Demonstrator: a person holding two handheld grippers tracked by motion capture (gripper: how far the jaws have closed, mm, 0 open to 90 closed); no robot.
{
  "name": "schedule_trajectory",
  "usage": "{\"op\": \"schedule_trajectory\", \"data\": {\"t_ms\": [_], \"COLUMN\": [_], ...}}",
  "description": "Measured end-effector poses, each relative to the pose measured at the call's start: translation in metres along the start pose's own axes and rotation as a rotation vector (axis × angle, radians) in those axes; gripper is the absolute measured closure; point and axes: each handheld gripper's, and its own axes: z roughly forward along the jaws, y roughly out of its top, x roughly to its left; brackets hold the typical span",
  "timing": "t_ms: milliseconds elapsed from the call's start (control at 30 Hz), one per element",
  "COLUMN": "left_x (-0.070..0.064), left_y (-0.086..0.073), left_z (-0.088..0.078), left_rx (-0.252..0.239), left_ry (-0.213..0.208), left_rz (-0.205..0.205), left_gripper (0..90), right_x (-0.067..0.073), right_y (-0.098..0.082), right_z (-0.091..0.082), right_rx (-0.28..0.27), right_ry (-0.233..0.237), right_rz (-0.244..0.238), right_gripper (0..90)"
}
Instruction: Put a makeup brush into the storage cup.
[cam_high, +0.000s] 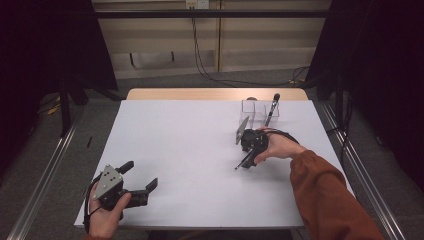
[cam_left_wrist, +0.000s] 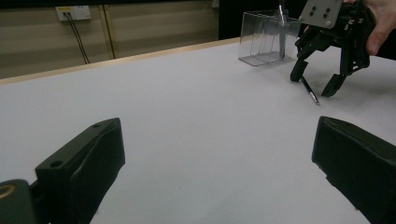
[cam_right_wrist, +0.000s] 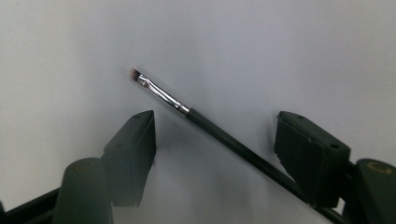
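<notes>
On the white table (cam_high: 190, 150), a slim black makeup brush (cam_right_wrist: 219, 133) lies just before the clear plastic organiser box (cam_high: 260, 111), seemingly untouched between the right gripper's (cam_right_wrist: 215, 144) parted jaws; the left gripper (cam_high: 142, 181) gapes, empty.

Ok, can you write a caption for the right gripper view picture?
Right gripper open over a thin brush lying on the white table.

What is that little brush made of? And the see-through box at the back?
The small brush seems to have a dark, glossy handle, maybe plastic or painted wood. A shiny silver band near the tip mirrors light, so probably metal. The tip is dark bristles. The clear box looks like hard, glossy plastic: you see straight through its walls, though glass can't be ruled out.
</notes>
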Motion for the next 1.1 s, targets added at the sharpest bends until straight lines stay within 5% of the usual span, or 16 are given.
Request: {"op": "schedule_trajectory", "data": {"t_ms": [267, 567, 1100], "left_x": [0.0, -0.001, 0.0], "left_y": [0.0, 0.0, 0.0], "left_z": [0.0, 0.0, -0.001], "left_rx": [0.002, 0.003, 0.003], "left_ry": [0.002, -0.004, -0.002], "left_rz": [0.002, 0.007, 0.007], "left_gripper": [2.5, 2.5, 2.5], "right_x": [0.003, 0.007, 0.009], "right_y": [0.001, 0.014, 0.016], "right_z": [-0.001, -0.002, -0.003], "right_rx": [0.006, 0.095, 0.127], "right_ry": [-0.002, 0.008, 0.037], "right_rz": [-0.02, -0.079, -0.06], "right_gripper": [41.2, 63.1, 86.6]}}
